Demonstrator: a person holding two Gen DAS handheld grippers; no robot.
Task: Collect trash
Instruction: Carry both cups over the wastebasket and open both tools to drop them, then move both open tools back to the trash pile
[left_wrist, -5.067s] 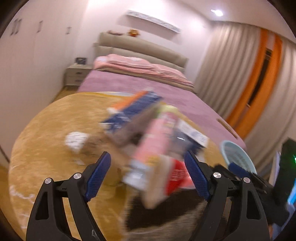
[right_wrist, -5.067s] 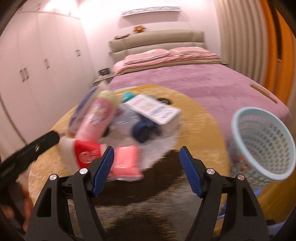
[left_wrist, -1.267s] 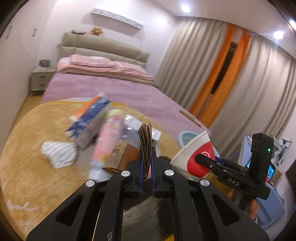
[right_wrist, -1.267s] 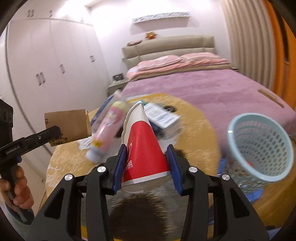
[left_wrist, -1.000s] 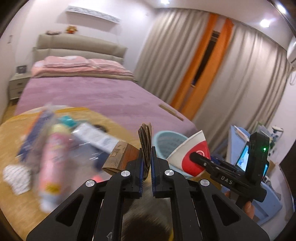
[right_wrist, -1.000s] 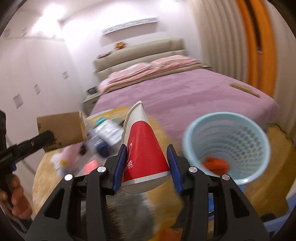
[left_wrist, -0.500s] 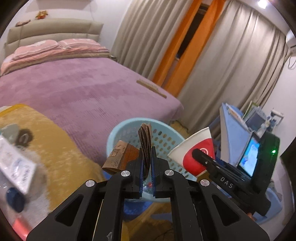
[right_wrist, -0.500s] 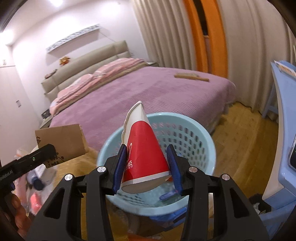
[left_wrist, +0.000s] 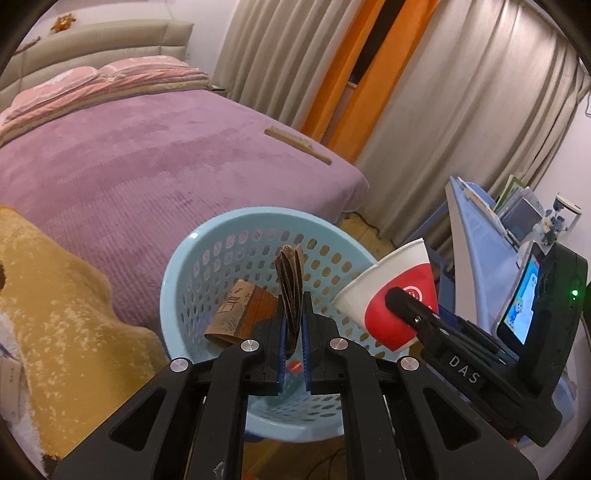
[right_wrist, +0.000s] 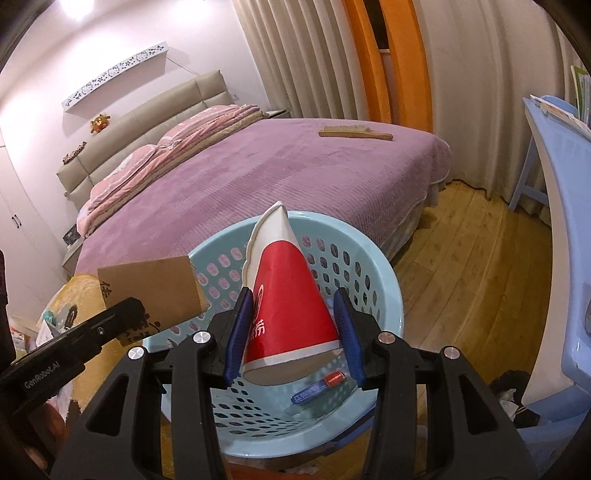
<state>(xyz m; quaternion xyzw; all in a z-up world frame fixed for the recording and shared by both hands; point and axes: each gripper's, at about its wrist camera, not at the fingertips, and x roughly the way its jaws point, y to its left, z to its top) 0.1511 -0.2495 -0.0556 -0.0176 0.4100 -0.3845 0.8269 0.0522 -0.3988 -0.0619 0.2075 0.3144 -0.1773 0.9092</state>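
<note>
Change: a second ago both loads hung over the golden plush rug (left_wrist: 66, 295); now they hang above the pale blue perforated plastic basket (left_wrist: 207, 251).
Left gripper (left_wrist: 293, 332): pressed on a flattened brown cardboard sleeve (left_wrist: 290, 284).
Right gripper (right_wrist: 293, 332): pinching a squashed red-and-white paper cup (right_wrist: 284, 295).
Meaning: I'd say only the drop is left for these two.
Basket: on a wooden plank floor (right_wrist: 461, 266), already holding a small blue wrapper (right_wrist: 317, 386).
Room: purple-covered bed (right_wrist: 277, 173), beige and orange curtains (left_wrist: 369, 74).
</note>
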